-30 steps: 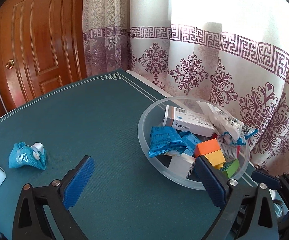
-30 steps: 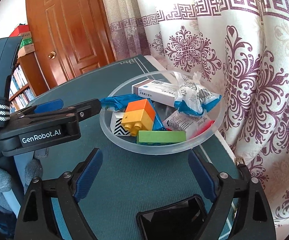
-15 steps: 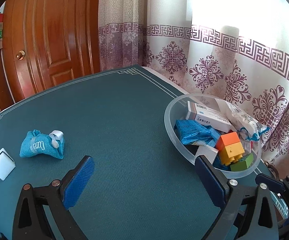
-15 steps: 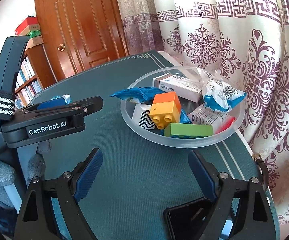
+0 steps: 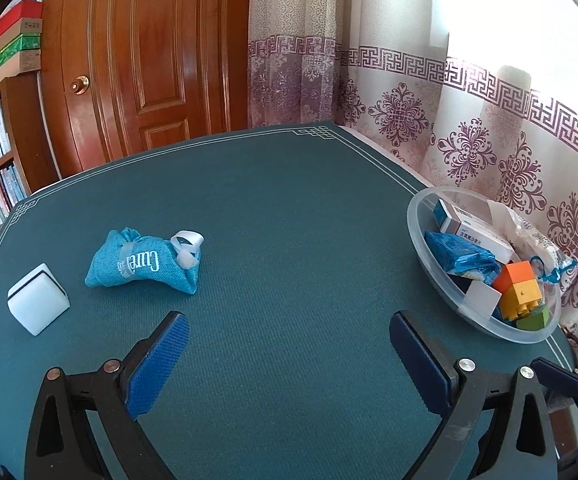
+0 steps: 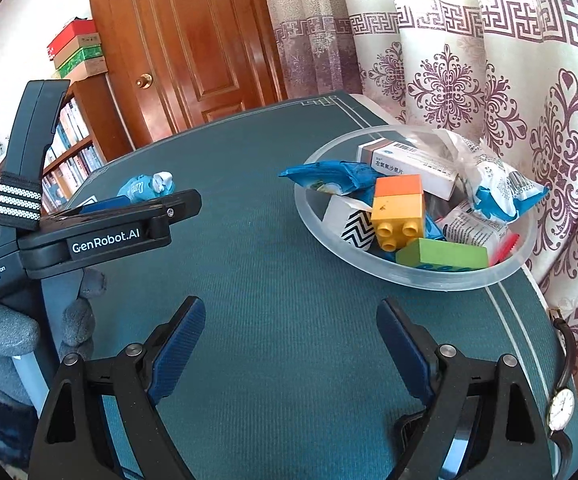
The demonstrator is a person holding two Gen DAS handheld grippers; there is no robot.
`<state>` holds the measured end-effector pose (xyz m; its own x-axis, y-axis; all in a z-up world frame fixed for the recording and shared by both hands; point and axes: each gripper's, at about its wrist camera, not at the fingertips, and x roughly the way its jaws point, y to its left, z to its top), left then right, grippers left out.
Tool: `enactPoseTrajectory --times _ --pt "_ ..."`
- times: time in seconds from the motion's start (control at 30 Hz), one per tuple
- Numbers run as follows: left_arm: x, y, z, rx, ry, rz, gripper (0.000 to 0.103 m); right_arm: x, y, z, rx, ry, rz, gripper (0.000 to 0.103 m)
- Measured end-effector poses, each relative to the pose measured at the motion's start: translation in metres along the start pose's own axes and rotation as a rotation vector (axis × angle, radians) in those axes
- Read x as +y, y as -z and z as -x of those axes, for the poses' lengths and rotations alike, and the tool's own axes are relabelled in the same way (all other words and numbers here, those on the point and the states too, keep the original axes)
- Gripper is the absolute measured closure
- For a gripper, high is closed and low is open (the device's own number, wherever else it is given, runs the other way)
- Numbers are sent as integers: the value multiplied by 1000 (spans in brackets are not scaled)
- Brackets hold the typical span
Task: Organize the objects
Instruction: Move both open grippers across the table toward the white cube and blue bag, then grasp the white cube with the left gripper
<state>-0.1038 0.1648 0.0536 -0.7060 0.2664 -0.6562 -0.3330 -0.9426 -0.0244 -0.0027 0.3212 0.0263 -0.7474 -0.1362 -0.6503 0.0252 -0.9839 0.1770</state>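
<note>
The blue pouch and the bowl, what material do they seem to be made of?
Blue pouch: probably coarse woven cloth, matte; its weave shows, and it sags and creases. Bowl: likely frosted translucent plastic, since the contents show dimly through its wall; glass cannot be excluded.

Teal table (image 5: pixel 289 240) with white border lines. Blue pouch (image 5: pixel 145 262), white lettering. White cube (image 5: pixel 37 300), black seam. Clear bowl (image 6: pixel 409 276): orange-yellow brick (image 6: pixel 399 208), green block (image 6: pixel 441 254), black-white zigzag card (image 6: pixel 359 228). Curtain (image 6: pixel 489 80) cream, purple florals.

table (image 5: pixel 289 240): matt woven cloth | bowl (image 6: pixel 417 276): translucent plastic | pouch (image 5: pixel 141 264): coarse fabric | door (image 5: pixel 149 60): glossy wood
</note>
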Motion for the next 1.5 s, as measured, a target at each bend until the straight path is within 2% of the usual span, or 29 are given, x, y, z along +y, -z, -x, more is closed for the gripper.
enactPoseTrajectory --times 0.27,0.57,0.7,1.23,1.5 --pt "37 7 -3 25 -77 67 1 18 3 -11 25 -33 20 14" --pt "86 13 -5 50 -177 191 1 33 7 -22 52 -56 46 14" --pt "106 14 -6 66 -199 242 1 35 7 -25 61 -63 47 15" --pt "179 13 -3 31 -401 349 1 50 4 -31 69 -91 70 15" --pt "193 6 -18 34 -409 358 1 52 3 -34 78 -86 74 14"
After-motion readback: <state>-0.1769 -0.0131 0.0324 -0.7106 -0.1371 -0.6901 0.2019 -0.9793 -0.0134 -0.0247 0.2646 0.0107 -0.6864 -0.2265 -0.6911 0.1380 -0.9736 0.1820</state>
